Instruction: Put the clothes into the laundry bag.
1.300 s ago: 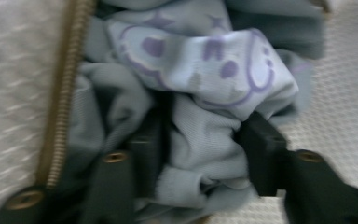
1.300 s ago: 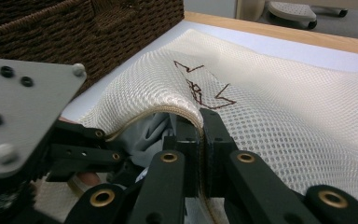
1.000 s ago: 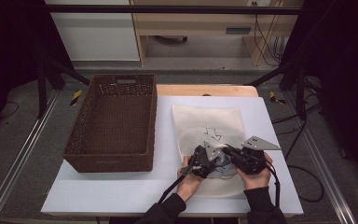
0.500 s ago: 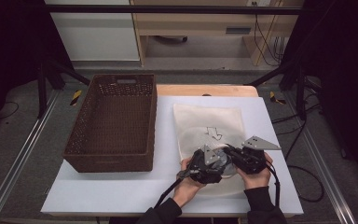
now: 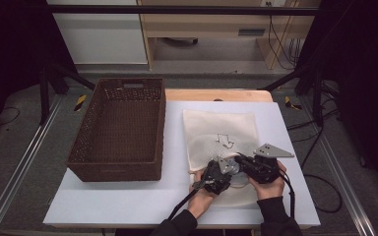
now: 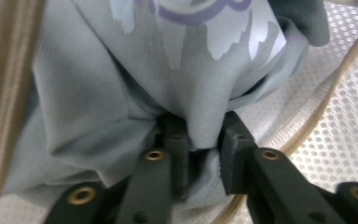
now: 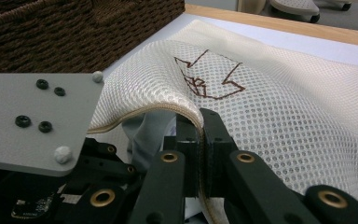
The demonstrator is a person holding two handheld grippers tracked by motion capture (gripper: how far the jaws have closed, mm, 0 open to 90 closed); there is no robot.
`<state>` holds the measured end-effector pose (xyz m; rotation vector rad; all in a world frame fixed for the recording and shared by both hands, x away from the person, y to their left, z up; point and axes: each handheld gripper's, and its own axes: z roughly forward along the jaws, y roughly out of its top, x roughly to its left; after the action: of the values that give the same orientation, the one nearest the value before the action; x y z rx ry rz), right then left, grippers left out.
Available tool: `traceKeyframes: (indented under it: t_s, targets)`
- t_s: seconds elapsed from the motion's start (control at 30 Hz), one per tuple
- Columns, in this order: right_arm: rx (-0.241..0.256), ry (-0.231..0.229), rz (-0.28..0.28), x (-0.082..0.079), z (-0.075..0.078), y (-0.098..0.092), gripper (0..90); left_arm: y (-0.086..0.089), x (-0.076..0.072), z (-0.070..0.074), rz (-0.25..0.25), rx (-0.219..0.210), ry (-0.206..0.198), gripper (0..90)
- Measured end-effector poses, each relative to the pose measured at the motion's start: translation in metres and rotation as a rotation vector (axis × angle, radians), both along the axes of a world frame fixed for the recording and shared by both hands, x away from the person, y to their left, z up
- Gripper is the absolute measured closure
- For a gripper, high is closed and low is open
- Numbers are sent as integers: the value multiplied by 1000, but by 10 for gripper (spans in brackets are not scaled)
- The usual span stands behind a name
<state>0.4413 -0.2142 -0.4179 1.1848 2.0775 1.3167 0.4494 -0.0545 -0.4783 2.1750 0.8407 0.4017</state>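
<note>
One basket [image 5: 118,130] on the table's [image 5: 128,206] left half, w/ no label readable. One mesh bag [image 5: 221,129] right of it, toward the near edge; brown arrow drawing [image 5: 225,141], no text. Left gripper [image 5: 215,173] pinches a fold of grey shirt [image 6: 121,93]; left gripper view shows purple print, unreadable. Right gripper [image 7: 200,140] clamps the bag's hem, lifted; right gripper view shows shirt under it.

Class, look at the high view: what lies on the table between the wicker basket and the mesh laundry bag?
Nothing: between the wicker basket and the mesh laundry bag runs a bare strip of white table, plain in the high view.
</note>
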Motion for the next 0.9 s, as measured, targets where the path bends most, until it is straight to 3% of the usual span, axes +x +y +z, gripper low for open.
traceKeyframes:
  t_s: [0.17,0.27,0.33,0.47,0.57,0.67,0.9]
  targets:
    - [5,-6,4,-1,2,-1,876,-8,2,9,-16,23,-70,810]
    - [12,-6,0,-2,3,-2,876,-11,7,5,-15,14,-83,811]
    - [14,-5,-1,-2,3,-2,876,-13,11,1,15,-1,-95,810]
    - [9,-4,1,-2,2,-2,876,-16,22,-7,66,-20,-74,795]
    - [6,2,-2,-1,0,-3,876,-13,23,-6,43,-31,-61,749]
    - [4,6,-1,-1,0,-2,876,-9,16,-2,23,-49,-22,565]
    - [7,1,-6,-3,1,-5,859,25,-15,22,-65,-68,-31,517]
